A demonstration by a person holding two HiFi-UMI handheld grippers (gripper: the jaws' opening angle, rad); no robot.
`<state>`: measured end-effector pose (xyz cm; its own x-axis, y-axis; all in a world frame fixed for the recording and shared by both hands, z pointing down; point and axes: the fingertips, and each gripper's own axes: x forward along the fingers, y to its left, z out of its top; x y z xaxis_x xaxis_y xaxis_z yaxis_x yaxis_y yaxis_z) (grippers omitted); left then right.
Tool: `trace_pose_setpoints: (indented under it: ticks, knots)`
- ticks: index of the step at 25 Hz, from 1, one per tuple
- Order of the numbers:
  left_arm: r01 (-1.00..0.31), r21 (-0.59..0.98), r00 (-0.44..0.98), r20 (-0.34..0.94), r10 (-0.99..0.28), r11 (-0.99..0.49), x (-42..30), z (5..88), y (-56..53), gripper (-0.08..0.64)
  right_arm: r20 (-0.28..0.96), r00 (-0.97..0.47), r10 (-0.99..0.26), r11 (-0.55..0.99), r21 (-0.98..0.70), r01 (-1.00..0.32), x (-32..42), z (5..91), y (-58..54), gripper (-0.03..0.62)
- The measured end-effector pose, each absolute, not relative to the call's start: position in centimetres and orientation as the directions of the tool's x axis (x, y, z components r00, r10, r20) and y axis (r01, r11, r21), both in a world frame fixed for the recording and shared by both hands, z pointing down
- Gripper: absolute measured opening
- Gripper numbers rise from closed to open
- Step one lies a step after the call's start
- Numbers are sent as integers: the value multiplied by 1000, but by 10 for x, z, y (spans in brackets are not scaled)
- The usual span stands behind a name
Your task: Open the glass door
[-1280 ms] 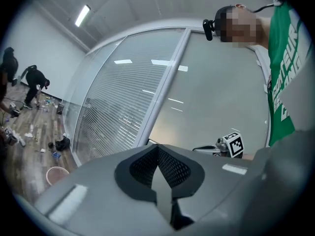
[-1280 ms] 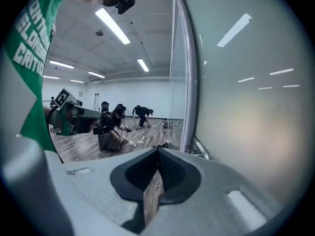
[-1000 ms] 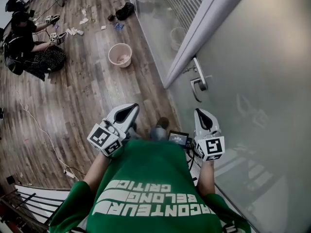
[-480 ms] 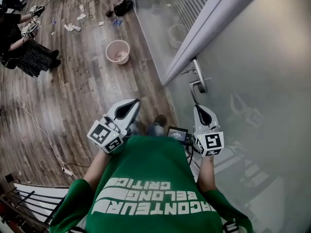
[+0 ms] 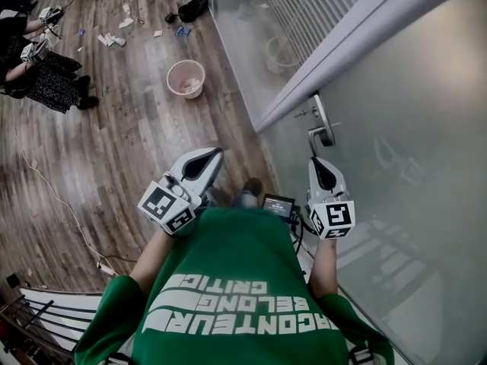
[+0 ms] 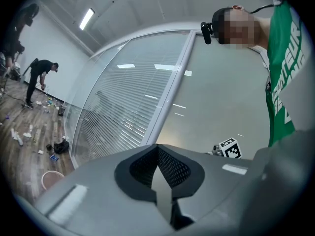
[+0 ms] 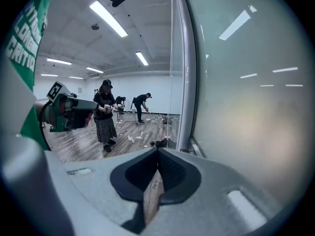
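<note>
The frosted glass door (image 5: 411, 105) fills the right of the head view, hung on a pale metal frame (image 5: 335, 44). Its silver lever handle (image 5: 323, 130) sits on the door's left edge. My right gripper (image 5: 314, 160) is shut and empty, its tip just below the handle and not touching it. My left gripper (image 5: 215, 152) is also shut and empty, held over the wood floor left of the door. In the left gripper view the shut jaws of the left gripper (image 6: 158, 149) point at the door (image 6: 216, 97). The right gripper (image 7: 157, 154) faces along the door (image 7: 246, 107).
A glass wall with blinds (image 5: 281, 14) runs on beyond the door. On the wood floor stand a pink bucket (image 5: 186, 78) and a black bag (image 5: 194, 10), with scattered litter and a cable (image 5: 53, 196). A person (image 5: 38, 74) crouches at far left. A railing (image 5: 46, 318) is behind me.
Both grippers have drifted forward a little, and the right gripper's tip is now closer beneath the door handle. Both stay shut. The person at far left has shifted up and left in the view.
</note>
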<state>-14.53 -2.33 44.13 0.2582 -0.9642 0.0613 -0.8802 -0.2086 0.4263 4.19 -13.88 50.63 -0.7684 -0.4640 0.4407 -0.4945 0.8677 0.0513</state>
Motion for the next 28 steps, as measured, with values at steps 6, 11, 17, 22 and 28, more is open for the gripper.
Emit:
trace_pose_setpoints:
  ticks: [6, 11, 17, 22, 28]
  knots:
    - [-875, 438, 259, 62, -964, -207, -155, 445, -19, 17, 435, -766, -474, 863, 56, -502, 40, 502, -139, -5]
    - [-873, 442, 254, 55, -966, -205, -156, 445, -20, 17, 445, -754, -482, 858, 68, -509, 43, 502, -145, 15]
    - [-872, 444, 250, 44, -967, -205, -159, 446, -15, 17, 475, -740, -476, 861, 81, -502, 41, 504, -145, 41]
    - [-873, 449, 235, 46, -971, -191, -165, 442, -13, 17, 540, -698, -471, 858, 95, -505, 43, 512, -150, 98]
    - [-872, 452, 231, 41, -972, -188, -168, 442, -11, 17, 632, -615, -471, 842, 116, -526, 48, 528, -161, 127]
